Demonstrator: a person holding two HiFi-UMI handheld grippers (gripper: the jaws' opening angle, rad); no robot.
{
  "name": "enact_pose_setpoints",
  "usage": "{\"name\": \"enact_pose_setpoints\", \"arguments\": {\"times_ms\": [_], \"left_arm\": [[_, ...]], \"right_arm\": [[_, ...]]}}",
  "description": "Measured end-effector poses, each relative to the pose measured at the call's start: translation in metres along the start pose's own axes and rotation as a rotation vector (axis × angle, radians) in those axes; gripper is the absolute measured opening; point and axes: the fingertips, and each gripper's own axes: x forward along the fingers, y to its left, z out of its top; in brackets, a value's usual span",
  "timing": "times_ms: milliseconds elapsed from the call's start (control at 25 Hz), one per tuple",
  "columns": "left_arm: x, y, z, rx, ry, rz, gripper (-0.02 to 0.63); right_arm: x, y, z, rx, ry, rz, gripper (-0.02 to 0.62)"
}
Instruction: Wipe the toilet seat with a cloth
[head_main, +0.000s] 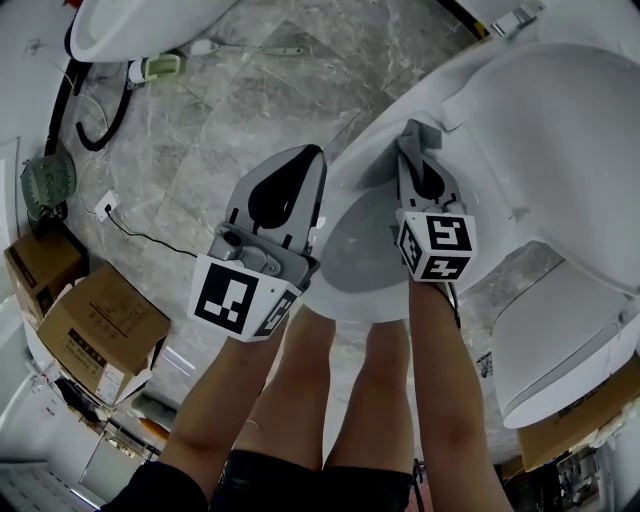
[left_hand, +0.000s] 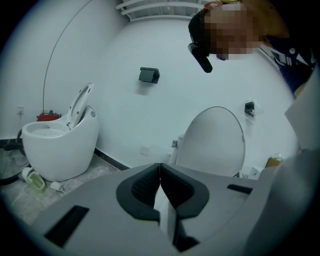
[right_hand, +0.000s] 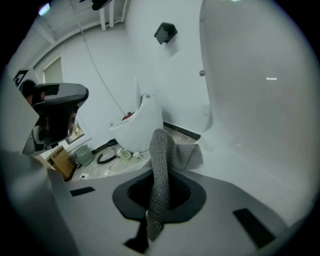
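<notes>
Toilet seat, grey cloth clenched between right gripper fingers, left gripper closed

The left tongs point far, away from the body, jaws meeting at the tips. Just to the right, the right tongs reach a touch farther, jaws clamped on a grey cloth that drapes out past the tips. The left marker cube and the right marker cube both face up. The bare left forearm and right forearm run near to far, roughly parallel, with the bare legs between them.
</notes>
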Motion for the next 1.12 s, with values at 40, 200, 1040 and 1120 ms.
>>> {"name": "enact_pose_setpoints", "arguments": {"times_ms": [40,200,1040,1120], "left_arm": [[0.0,0.001,0.0,0.0,0.0,0.001,0.02],[0.0,0.003,-0.001,-0.002,0.0,0.002,0.02],[0.002,0.021,0.003,0.006,-0.007,0.042,0.02],[0.001,0.024,0.003,0.01,-0.007,0.047,0.02]], "right_arm": [[0.003,0.011,0.0,-0.009,0.004,0.03,0.029],[0.01,0.048,-0.006,-0.031,0.022,0.124,0.029],[-0.024,-0.052,0.002,-0.15,0.018,-0.109,0.029],[-0.034,-0.064,0.002,-0.17,0.017,-0.153,0.029]]}}
